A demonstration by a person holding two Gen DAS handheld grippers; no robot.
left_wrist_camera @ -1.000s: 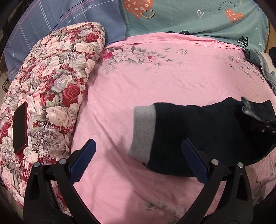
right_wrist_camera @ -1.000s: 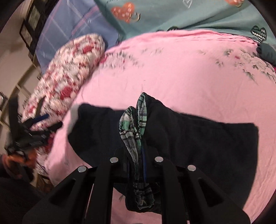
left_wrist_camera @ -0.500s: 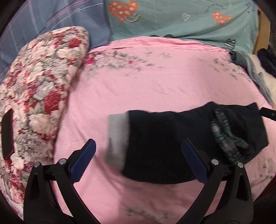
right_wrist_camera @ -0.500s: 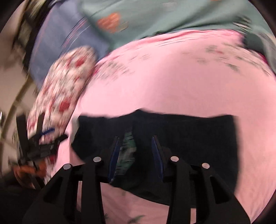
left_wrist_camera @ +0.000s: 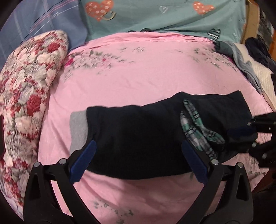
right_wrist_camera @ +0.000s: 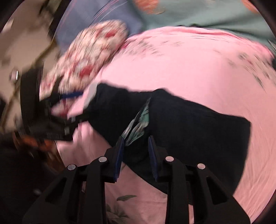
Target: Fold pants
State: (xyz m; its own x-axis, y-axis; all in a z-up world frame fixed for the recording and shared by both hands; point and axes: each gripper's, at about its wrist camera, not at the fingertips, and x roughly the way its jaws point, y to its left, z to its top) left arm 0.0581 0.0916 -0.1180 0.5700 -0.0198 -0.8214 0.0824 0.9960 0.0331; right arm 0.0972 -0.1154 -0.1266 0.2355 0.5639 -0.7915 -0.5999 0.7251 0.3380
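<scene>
The dark navy pants [left_wrist_camera: 143, 134] lie folded in a long band on the pink bedsheet [left_wrist_camera: 146, 72], with a grey cuff [left_wrist_camera: 78, 129] at the left end and a green plaid lining [left_wrist_camera: 195, 132] showing near the right. My left gripper [left_wrist_camera: 138, 155] is open, its jaws wide apart over the near edge of the pants. My right gripper [right_wrist_camera: 136, 151] is open and empty just above the plaid lining [right_wrist_camera: 138, 124] on the pants [right_wrist_camera: 189, 129]; it also shows in the left wrist view [left_wrist_camera: 255, 131].
A floral pillow [left_wrist_camera: 29, 96] lies along the left side of the bed. A teal heart-print pillowcase [left_wrist_camera: 155, 15] and a blue plaid one [left_wrist_camera: 43, 19] are at the head. A heap of other clothes [left_wrist_camera: 245, 56] sits at the far right.
My right gripper has let go of the plaid waistband and opened; the fabric now lies flat on the pants. The left gripper has moved closer over the pants.
</scene>
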